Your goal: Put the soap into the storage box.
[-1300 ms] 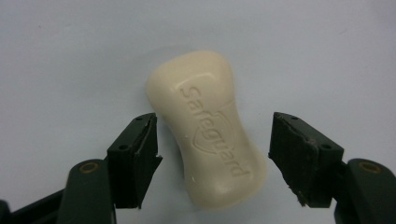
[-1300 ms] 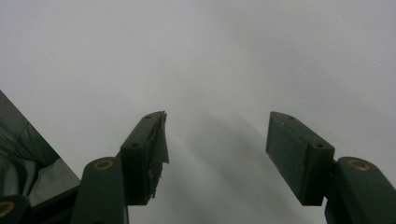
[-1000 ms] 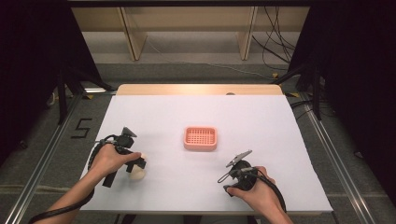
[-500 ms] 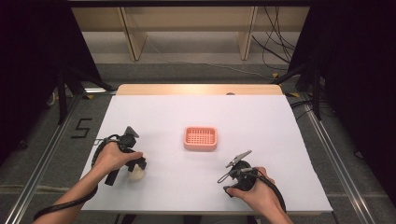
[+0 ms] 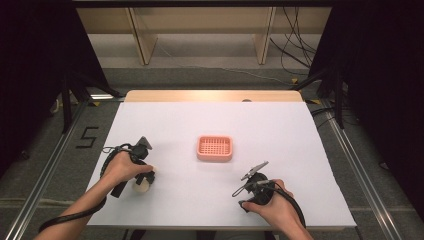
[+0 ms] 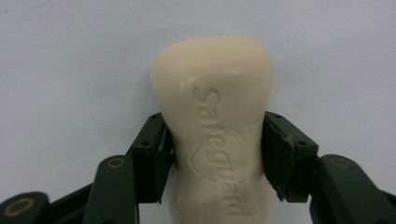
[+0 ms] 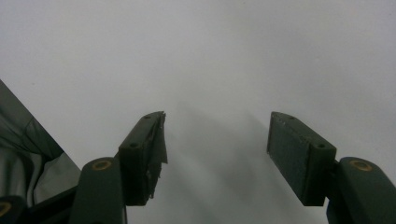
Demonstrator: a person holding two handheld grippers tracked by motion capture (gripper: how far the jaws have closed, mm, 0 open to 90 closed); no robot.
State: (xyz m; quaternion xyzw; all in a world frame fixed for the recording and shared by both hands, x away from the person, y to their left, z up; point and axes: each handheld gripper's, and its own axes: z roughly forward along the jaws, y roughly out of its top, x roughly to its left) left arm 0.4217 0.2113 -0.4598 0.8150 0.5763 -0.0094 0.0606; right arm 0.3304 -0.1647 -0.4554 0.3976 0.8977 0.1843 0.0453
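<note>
Closing in over the last moment, the left hand-held gripper (image 6: 217, 156) now clamps the cream soap bar (image 6: 215, 126) at its waist, both pads pressing, low on the white worktop (image 5: 280, 135)'s left side.

My left gripper (image 6: 217, 154) has just been closing its jaws, and the pads now press on both sides of the cream bar of soap (image 6: 215, 126) lying on the white table (image 5: 210, 125). In the high view, my left hand (image 5: 125, 167) has shifted slightly nearer along the left side of the table, covering more of the soap than a second ago.
</note>
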